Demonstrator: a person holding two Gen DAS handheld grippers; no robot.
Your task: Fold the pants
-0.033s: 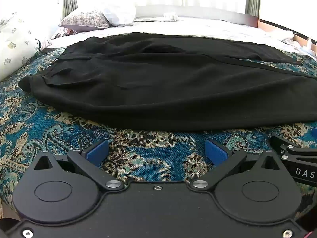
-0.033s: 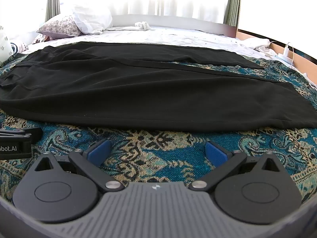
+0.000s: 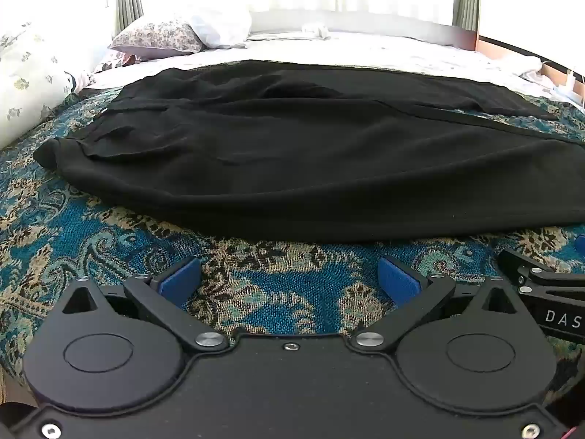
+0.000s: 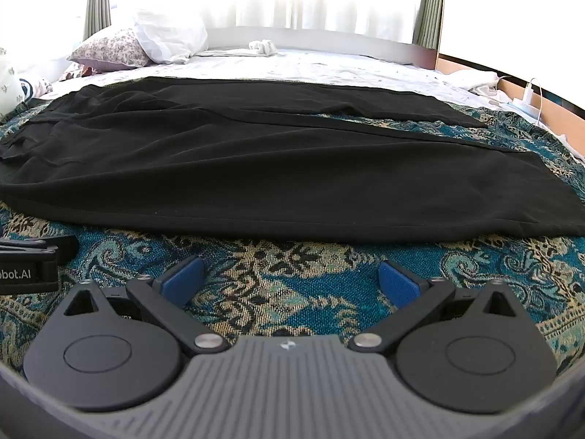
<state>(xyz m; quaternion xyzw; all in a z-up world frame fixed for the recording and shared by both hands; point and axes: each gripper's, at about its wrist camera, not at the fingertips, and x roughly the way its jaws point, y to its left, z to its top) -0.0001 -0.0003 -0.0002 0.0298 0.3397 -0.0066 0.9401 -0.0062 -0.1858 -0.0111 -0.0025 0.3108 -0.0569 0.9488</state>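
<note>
black pants lie spread flat across a patterned bedspread on the bed, unfolded. both the left gripper and right gripper hover released, empty, just short of the near edge. folding looks unstarted; next comes grasping that edge. no containers visible.

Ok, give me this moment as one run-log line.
phase: pre-grasp | black pants: spread flat on patterned bedspread, unfolded | left gripper: open, empty | right gripper: open, empty
</note>
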